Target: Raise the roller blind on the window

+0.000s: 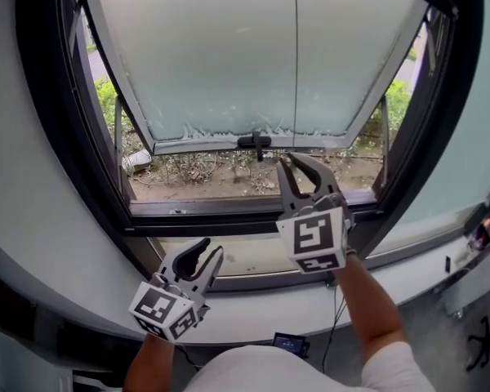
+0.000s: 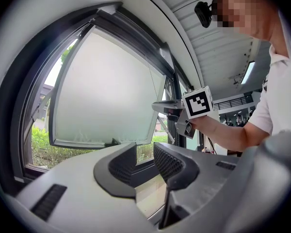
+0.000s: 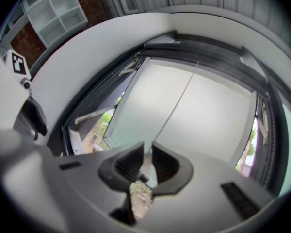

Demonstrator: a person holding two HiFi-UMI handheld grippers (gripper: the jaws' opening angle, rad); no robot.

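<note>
Holding my right gripper (image 1: 292, 163) up at the window (image 1: 204, 64), jaws narrowly apart around the thin cord (image 1: 294, 72), not pinching it; left gripper (image 1: 211, 250) hangs low, released and empty.

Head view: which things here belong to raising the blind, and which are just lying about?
Job: thin grey cord hanging before the frosted glass pane; right gripper at its lower end, jaws slightly apart.
Lying about: small black device with a screen; dark cable; left gripper, open, idle.
</note>
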